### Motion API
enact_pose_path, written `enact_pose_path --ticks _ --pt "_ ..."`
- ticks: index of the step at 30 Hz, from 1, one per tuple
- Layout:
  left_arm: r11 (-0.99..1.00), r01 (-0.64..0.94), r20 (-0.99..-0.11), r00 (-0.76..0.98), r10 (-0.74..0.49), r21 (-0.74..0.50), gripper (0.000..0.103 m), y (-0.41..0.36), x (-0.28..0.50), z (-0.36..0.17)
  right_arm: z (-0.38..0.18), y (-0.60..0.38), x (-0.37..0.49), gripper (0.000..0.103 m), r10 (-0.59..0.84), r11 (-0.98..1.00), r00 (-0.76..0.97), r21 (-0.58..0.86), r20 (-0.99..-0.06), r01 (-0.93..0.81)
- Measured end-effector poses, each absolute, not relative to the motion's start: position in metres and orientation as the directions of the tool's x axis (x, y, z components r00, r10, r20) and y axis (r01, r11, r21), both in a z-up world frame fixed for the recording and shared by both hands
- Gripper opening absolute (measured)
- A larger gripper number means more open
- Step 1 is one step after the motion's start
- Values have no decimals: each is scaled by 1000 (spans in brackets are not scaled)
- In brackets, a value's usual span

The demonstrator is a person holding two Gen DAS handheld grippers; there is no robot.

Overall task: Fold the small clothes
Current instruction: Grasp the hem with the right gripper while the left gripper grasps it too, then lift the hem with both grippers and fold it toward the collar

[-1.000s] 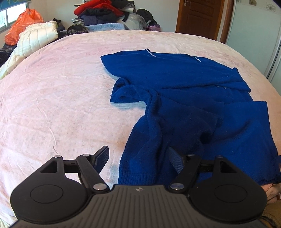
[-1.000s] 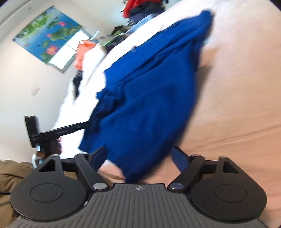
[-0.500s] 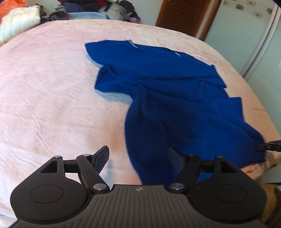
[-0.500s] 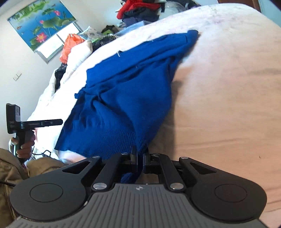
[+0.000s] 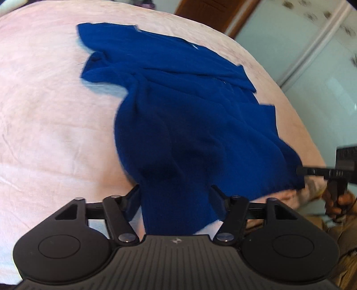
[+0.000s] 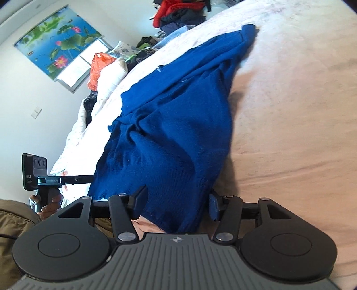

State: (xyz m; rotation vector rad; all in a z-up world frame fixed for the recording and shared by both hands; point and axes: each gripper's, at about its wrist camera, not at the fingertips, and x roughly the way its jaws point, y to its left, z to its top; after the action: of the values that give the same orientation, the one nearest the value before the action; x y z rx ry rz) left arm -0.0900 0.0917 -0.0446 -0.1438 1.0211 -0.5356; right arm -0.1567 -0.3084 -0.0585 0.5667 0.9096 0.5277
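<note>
A dark blue knitted sweater (image 5: 189, 116) lies spread and rumpled on the pink bed (image 5: 44, 111). Its near hem hangs between the wide-apart fingers of my left gripper (image 5: 175, 196), which is open. In the right wrist view the sweater (image 6: 178, 125) drapes from the bed down to my right gripper (image 6: 178, 200). Its fingers stand apart with the hem's other corner between them. The right gripper also shows at the right edge of the left wrist view (image 5: 312, 171), touching the hem. The left gripper shows in the right wrist view (image 6: 73, 179).
A heap of clothes (image 6: 178, 13), an orange bag (image 6: 98, 67) and white bedding (image 6: 107, 82) lie at the bed's far end. A wardrobe with pale doors (image 5: 312, 55) and a wooden door (image 5: 212, 13) stand beyond the bed. My khaki-clad leg (image 6: 15, 218) is at the near edge.
The right gripper shut on the hem corner half a second ago and now stands open around it. The left gripper moved forward so the hem lies between its fingers. The hem is lifted.
</note>
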Motion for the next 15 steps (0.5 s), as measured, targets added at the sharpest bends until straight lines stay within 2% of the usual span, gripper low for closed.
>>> enact_pose_path --ticks 1,2,3,4,6,11,15 --pt "868 376 -779 414 -471 -325 50 87 -93 -44 -59 -305 -156 54 641 734 507 653 -576 -186" --pt "873 385 -785 422 -454 -299 43 83 -94 -44 -58 -303 -155 44 639 738 506 647 -579 -191" --pt "880 383 -791 427 -437 -280 28 80 -92 -45 -58 -300 -155 40 633 746 506 637 -586 -196" --pt "885 373 -795 427 -432 -281 22 81 -91 -46 -58 -298 -155 37 627 754 505 625 -594 -201" --pt "881 348 -798 403 -449 -320 12 84 -85 -47 -58 -296 -155 20 610 773 499 601 -616 -203" --pt "883 350 -793 417 -445 -312 11 83 -87 -39 -53 -289 -155 13 603 784 499 579 -623 -224" --pt "844 410 -718 464 -519 -345 10 86 -96 -10 -26 -281 -160 12 658 743 531 574 -534 -343"
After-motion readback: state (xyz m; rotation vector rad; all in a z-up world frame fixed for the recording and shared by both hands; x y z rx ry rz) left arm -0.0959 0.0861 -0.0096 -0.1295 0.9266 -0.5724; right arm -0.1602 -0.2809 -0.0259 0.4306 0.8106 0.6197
